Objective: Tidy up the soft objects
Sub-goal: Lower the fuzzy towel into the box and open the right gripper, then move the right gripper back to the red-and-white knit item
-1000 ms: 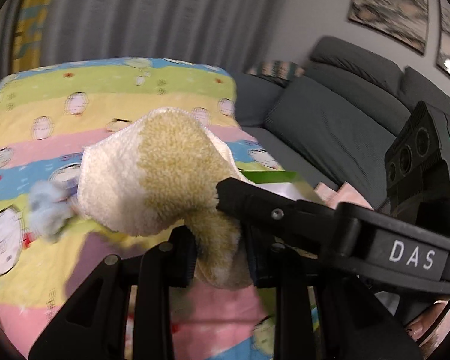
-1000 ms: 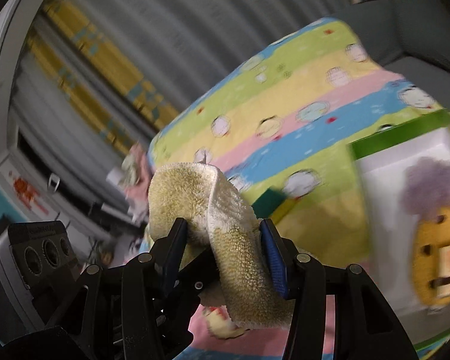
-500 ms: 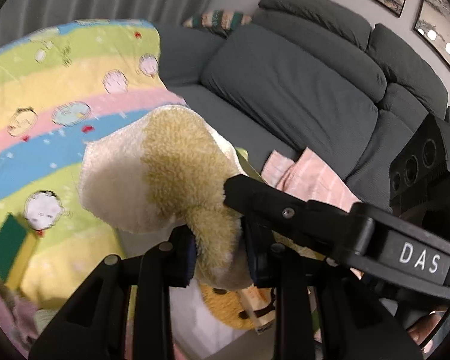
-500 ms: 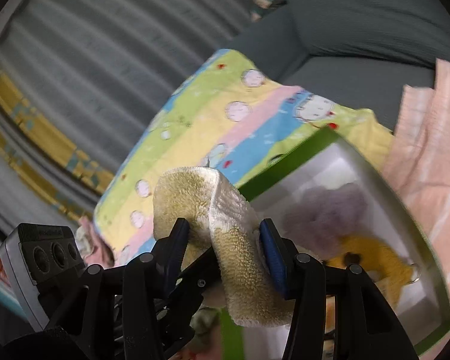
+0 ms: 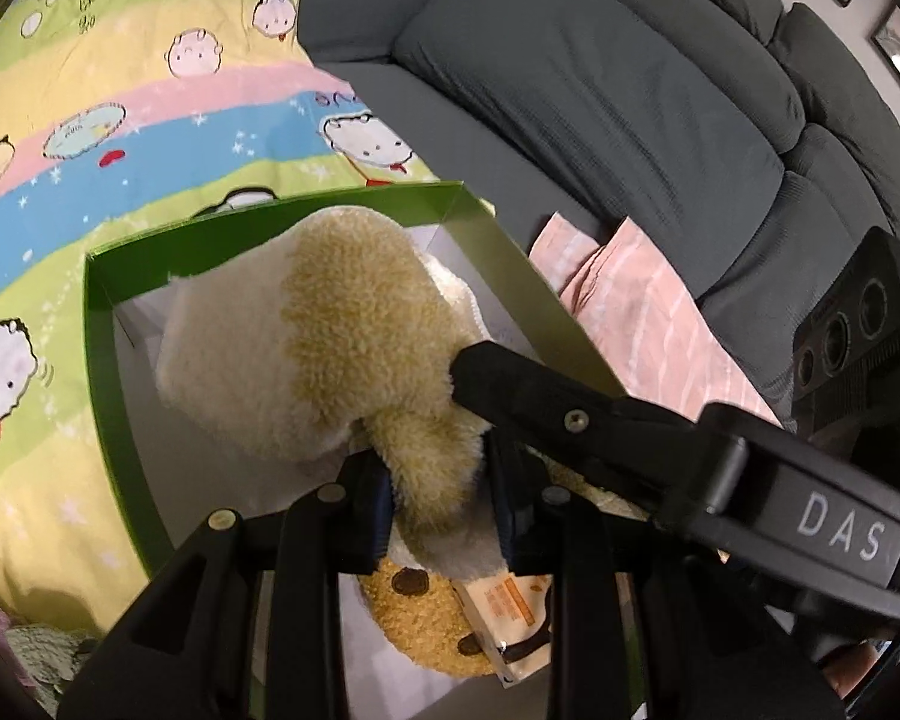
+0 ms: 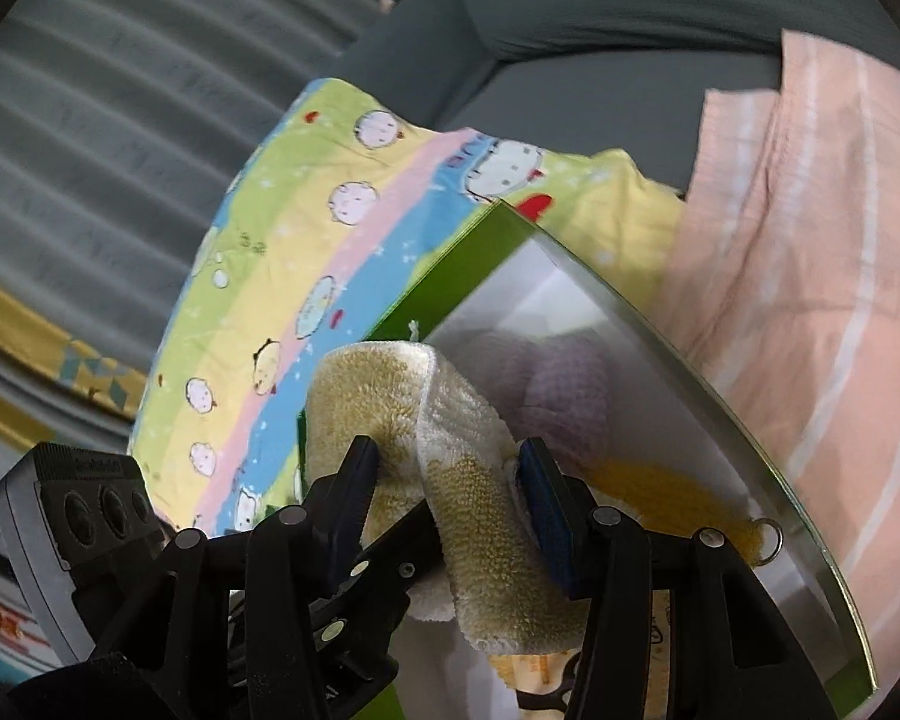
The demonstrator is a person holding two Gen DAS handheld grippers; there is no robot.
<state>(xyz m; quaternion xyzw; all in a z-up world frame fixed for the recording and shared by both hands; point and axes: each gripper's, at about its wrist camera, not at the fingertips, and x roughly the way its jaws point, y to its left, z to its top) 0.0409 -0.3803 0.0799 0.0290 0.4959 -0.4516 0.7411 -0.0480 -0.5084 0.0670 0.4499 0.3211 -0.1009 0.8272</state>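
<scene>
where the towel [image 5: 330, 348] hangs, a cookie plush [image 5: 426, 618] fills the green box [image 5: 99, 360].

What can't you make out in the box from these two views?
- Box floor, left wrist view: mostly hidden by the towel held in the left gripper.
- Yellow plush toy: partly covered by the towel and fingers.
- Purple item, right wrist view: too blurred to identify.
- Box's near end: hidden behind the right gripper.
</scene>
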